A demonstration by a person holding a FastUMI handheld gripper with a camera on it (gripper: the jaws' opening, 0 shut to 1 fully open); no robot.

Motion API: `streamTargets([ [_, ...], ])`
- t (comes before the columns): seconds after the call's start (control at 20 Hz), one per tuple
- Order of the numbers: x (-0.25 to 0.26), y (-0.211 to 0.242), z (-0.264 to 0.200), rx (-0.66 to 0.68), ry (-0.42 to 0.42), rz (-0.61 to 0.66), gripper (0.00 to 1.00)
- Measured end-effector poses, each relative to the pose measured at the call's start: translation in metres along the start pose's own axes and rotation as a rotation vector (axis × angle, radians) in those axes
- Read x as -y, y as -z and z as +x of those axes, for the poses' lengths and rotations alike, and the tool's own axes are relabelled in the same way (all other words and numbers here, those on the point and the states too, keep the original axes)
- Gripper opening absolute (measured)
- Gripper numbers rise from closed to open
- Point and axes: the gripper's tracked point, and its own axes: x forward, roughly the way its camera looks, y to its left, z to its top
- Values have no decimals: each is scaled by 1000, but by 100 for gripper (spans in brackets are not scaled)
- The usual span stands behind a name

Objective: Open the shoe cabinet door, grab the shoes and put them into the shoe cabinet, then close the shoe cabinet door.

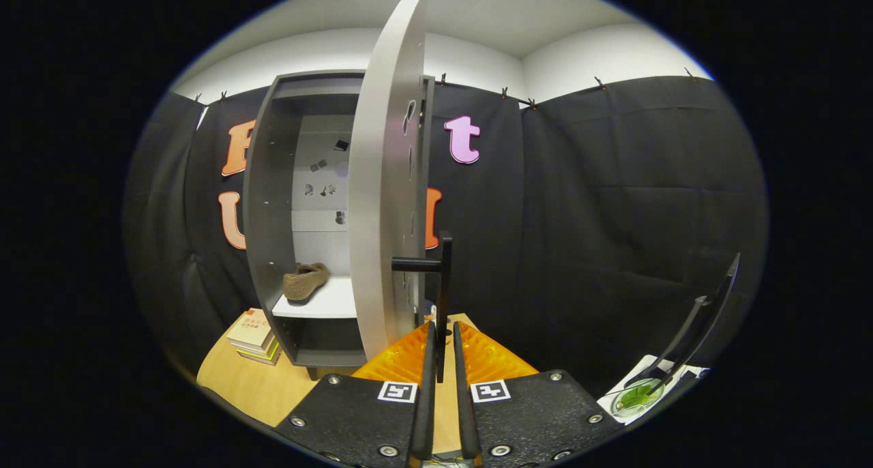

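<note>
- The gripper [443, 342] has its two fingers drawn close together around the lower end of the door's black handle [444, 297]; whether both press on the bar cannot be told.
- The cabinet door [385, 181] stands open, seen edge-on, just left of the handle.
- The shoe cabinet [273, 202] is left of the door, and a brown shoe [305, 280] lies on its white shelf [327, 304].
- A stack of books [254, 335] lies on the wooden table [252, 386], at the cabinet's lower left corner.
</note>
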Motion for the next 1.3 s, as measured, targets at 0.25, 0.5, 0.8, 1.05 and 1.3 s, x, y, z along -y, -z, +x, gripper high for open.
streamTargets([
  [0.25, 21, 2, -2, -3, 32, -2, 12],
  [0.5, 38, 2, -1, -4, 81, -8, 8],
  [0.8, 64, 4, -3, -13, 150, -16, 8],
  [1.05, 68, 7, -11, -29, 153, 8, 8],
  [1.3, 44, 10, -19, -37, 117, -16, 8],
])
